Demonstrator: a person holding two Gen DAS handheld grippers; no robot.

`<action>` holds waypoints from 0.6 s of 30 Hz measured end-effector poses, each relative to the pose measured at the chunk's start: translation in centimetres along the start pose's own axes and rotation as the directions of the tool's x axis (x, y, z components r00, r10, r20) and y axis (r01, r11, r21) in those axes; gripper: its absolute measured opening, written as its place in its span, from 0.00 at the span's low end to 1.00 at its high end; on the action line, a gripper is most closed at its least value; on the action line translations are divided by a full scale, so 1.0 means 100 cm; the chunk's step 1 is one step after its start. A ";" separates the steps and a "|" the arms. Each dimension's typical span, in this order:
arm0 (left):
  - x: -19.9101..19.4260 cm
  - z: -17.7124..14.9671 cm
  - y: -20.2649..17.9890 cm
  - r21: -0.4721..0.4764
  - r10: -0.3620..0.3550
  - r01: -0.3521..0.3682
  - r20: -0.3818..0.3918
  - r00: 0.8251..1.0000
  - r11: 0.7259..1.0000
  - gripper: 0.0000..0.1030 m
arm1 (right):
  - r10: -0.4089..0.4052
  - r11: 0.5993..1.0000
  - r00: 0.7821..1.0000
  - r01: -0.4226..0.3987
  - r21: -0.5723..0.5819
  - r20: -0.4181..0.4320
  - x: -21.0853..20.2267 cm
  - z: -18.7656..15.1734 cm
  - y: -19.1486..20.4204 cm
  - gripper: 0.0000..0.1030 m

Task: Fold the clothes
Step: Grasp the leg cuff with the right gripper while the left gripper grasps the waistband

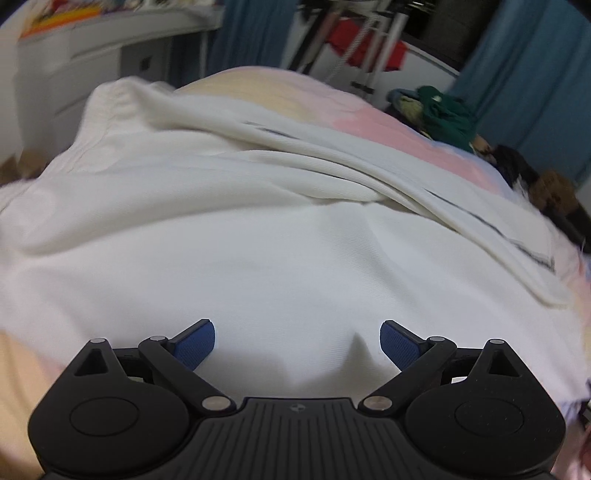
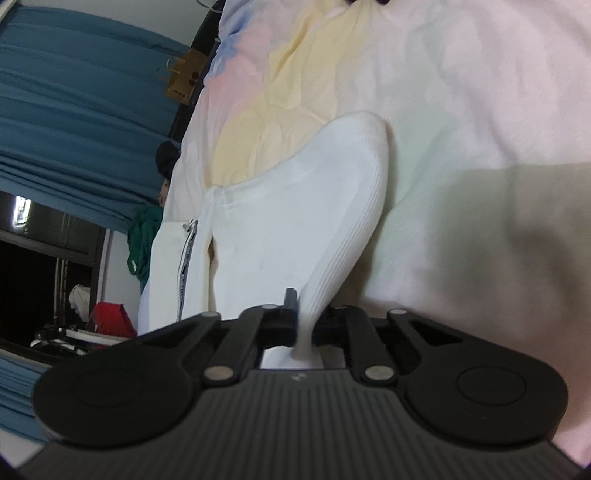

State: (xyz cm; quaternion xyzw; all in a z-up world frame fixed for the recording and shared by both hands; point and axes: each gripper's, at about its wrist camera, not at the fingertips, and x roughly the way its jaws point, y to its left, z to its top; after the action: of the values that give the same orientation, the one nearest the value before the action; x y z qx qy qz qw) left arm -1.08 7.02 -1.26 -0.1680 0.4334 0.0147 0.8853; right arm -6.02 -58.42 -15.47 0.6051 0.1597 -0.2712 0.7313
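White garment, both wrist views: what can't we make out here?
- Left wrist view: white garment overruns both side edges; full shape unknown. Left gripper open above it.
- Right wrist view: right gripper shut on ribbed cuff; right pad hidden by cloth.
- Green clothes: blurred, small.

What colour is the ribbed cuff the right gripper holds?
White; the ribbed cuff shows best in the right wrist view.

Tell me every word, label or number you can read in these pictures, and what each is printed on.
None reads clearly.
Brown paper bag by the curtain: small dark print, too blurred to read.
White garment, dark stripe along the zip edge: no lettering that I can make out.
Colourful things on the white shelf: too blurred to tell.
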 end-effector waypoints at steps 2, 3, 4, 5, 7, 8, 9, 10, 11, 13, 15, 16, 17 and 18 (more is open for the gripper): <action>-0.008 0.007 0.015 -0.049 0.005 -0.006 -0.012 1.000 0.999 0.95 | -0.007 1.000 1.000 0.007 -0.010 0.016 -0.004 -0.001 0.001 0.05; -0.012 0.012 0.023 -0.066 0.013 -0.014 -0.014 1.000 0.998 0.95 | -0.011 1.000 1.000 0.012 -0.017 0.024 -0.006 -0.001 0.003 0.05; -0.017 0.016 0.030 -0.083 0.021 -0.023 -0.016 1.000 0.996 0.95 | -0.022 0.999 0.999 0.024 -0.038 0.041 -0.007 -0.001 0.006 0.05; -0.021 0.020 0.037 -0.100 0.029 -0.031 -0.019 0.999 0.995 0.95 | -0.033 0.998 0.998 0.036 -0.058 0.059 -0.008 -0.001 0.009 0.05; -0.033 0.029 0.051 -0.126 0.061 -0.064 -0.026 0.998 0.990 0.95 | -0.056 0.993 0.995 0.064 -0.094 0.086 -0.009 -0.001 0.013 0.05; -0.039 0.032 0.059 -0.143 0.065 -0.069 -0.030 0.997 0.987 0.95 | -0.068 0.991 0.993 0.078 -0.108 0.095 -0.009 -0.001 0.014 0.05; -0.045 0.035 0.066 -0.161 0.066 -0.071 -0.035 0.997 0.984 0.95 | -0.076 0.990 0.992 0.087 -0.109 0.098 -0.009 -0.001 0.014 0.05; -0.050 0.038 0.075 -0.183 0.061 -0.068 -0.043 0.997 0.981 0.95 | -0.081 0.990 0.992 0.092 -0.110 0.101 -0.009 -0.001 0.015 0.05; -0.055 0.040 0.084 -0.206 0.054 -0.064 -0.053 0.997 0.976 0.95 | -0.084 0.989 0.991 0.096 -0.116 0.105 -0.009 -0.001 0.016 0.05; -0.063 0.042 0.101 -0.248 0.043 -0.060 -0.075 0.996 0.967 0.95 | -0.092 0.986 0.990 0.106 -0.129 0.110 -0.009 -0.002 0.017 0.05; -0.066 0.042 0.120 -0.293 0.050 -0.080 -0.109 0.993 0.953 0.95 | -0.099 0.984 0.989 0.114 -0.137 0.112 -0.009 -0.001 0.017 0.05; -0.067 0.041 0.130 -0.318 0.056 -0.093 -0.123 0.991 0.943 0.95 | -0.108 0.981 0.988 0.124 -0.146 0.114 -0.008 -0.001 0.018 0.05; -0.069 0.040 0.140 -0.344 0.060 -0.105 -0.137 0.989 0.933 0.95 | -0.116 0.979 0.986 0.133 -0.154 0.116 -0.006 -0.001 0.019 0.05; -0.070 0.039 0.149 -0.369 0.063 -0.114 -0.148 0.987 0.923 0.95 | -0.123 0.978 0.986 0.140 -0.155 0.114 -0.005 -0.001 0.018 0.05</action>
State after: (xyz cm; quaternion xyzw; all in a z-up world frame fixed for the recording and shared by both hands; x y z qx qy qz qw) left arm -5.00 23.08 2.09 -0.3152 0.4877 0.1264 0.8043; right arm -5.31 -57.99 -13.77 0.5165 0.1828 -0.3363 0.7660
